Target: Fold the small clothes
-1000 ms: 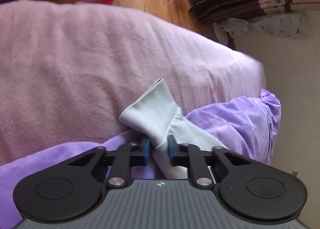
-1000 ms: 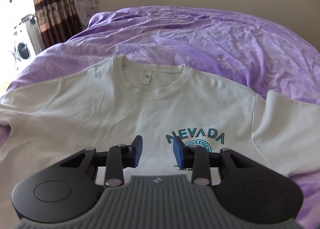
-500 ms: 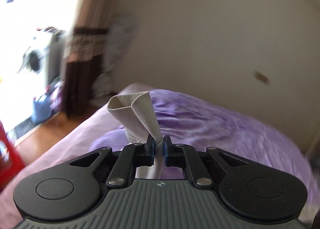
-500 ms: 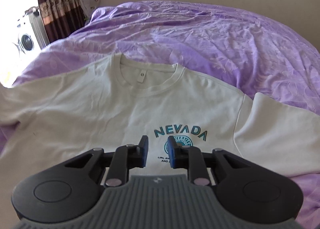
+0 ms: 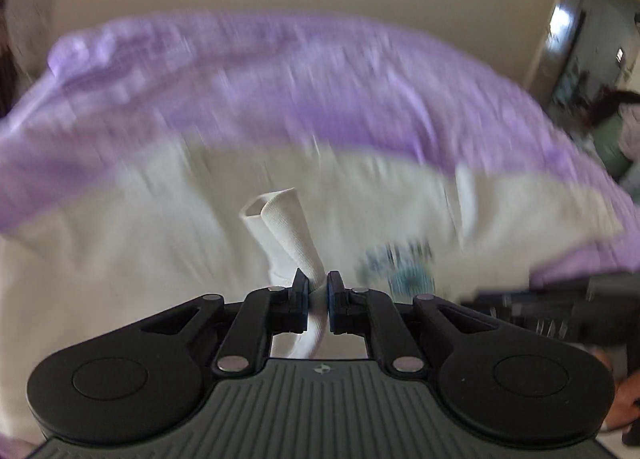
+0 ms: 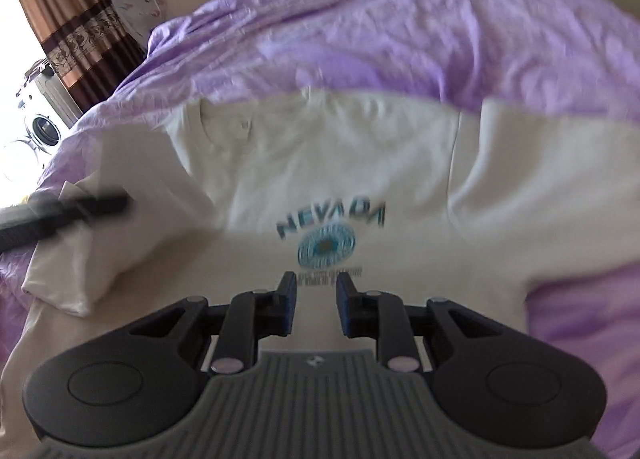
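- Left gripper [image 5: 318, 286], pinching the sleeve [image 5: 286, 225], has swung it over the T-shirt [image 6: 340, 163]: first fold underway.
- Right gripper [image 6: 316, 287] hovers above, jaws parting, empty.

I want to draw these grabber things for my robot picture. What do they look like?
Both look alike. The left gripper and right gripper each have two black fingers with blue pads, black linkage bars with silver rivets, and two round black lobes at the base. Between the lobes sits a grey ribbed body with a tiny logo.
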The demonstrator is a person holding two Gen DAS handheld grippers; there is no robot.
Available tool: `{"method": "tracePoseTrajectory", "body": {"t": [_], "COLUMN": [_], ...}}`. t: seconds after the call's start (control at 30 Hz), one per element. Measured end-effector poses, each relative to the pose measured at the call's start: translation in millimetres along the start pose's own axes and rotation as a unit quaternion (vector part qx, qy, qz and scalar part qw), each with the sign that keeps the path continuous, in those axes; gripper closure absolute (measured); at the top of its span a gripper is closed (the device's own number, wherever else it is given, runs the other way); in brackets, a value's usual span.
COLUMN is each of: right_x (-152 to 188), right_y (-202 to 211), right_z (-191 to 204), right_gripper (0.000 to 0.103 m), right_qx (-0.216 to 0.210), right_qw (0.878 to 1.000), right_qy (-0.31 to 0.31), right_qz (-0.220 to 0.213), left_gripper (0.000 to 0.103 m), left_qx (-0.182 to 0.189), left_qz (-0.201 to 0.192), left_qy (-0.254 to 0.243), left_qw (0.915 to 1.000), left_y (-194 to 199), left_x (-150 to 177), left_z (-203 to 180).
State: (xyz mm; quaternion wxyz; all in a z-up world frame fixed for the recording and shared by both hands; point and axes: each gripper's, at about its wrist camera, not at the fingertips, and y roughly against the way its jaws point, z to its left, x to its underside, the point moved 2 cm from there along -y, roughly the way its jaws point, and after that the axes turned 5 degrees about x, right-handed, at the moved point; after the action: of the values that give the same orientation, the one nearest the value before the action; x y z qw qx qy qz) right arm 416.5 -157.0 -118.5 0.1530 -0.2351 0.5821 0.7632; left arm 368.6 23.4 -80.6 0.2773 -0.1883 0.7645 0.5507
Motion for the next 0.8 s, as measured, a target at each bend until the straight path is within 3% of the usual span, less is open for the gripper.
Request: {"method": "tracePoseTrajectory", "body": {"t": [0.1, 0.17, 0.27, 0.33, 0.4, 0.47, 0.57, 0.77, 0.8], "right_x": [5.8, 5.3, -0.8, -6.7, -13.2, -18.3, -17.1, -1.2, 2.2], "right_y": [-10.8, -13.5, -11.8, -10.9, -13.2, -17.8, -23.3, -34.0, -35.2], "right_z": [-2.0, 0.9, 5.7, 11.5, 15.0, 14.9, 13.5, 10.5, 10.5], "right_gripper": [0.083, 0.080, 0.074, 0.069, 0.059, 0.060, 0.070, 0.071, 0.087], "right_qx": [-0.023, -0.040, -0.071, -0.089, -0.093, -0.091, -0.105, -0.101, -0.105], "right_qw": [0.999, 0.999, 0.996, 0.995, 0.994, 0.994, 0.991, 0.990, 0.989], "right_qy": [-0.020, -0.026, -0.044, -0.048, -0.054, -0.062, -0.077, -0.084, -0.083], "right_qz": [0.016, 0.019, 0.020, 0.016, 0.014, 0.015, 0.029, 0.052, 0.056], "left_gripper": [0.079, 0.061, 0.054, 0.054, 0.054, 0.054, 0.056, 0.057, 0.057], "left_qx": [0.090, 0.127, 0.144, 0.118, 0.063, 0.005, -0.034, -0.061, -0.060], "left_qz": [0.056, 0.049, 0.023, 0.013, 0.007, 0.011, 0.021, 0.031, 0.033], "left_qy": [0.039, 0.054, 0.055, 0.052, 0.043, 0.044, 0.062, 0.088, 0.092], "left_qw": [0.9936, 0.9892, 0.9878, 0.9915, 0.9971, 0.9989, 0.9973, 0.9938, 0.9933], "left_y": [-5.3, 3.1, 34.1, 53.1, 64.5, 75.8, 83.4, 94.4, 94.2], "left_x": [18.4, 20.7, 11.6, 8.1, 3.4, 3.0, 9.8, 30.7, 32.9], "left_z": [15.5, 21.8, 39.0, 53.3, 74.3, 93.9, 125.9, 166.9, 170.0]}}
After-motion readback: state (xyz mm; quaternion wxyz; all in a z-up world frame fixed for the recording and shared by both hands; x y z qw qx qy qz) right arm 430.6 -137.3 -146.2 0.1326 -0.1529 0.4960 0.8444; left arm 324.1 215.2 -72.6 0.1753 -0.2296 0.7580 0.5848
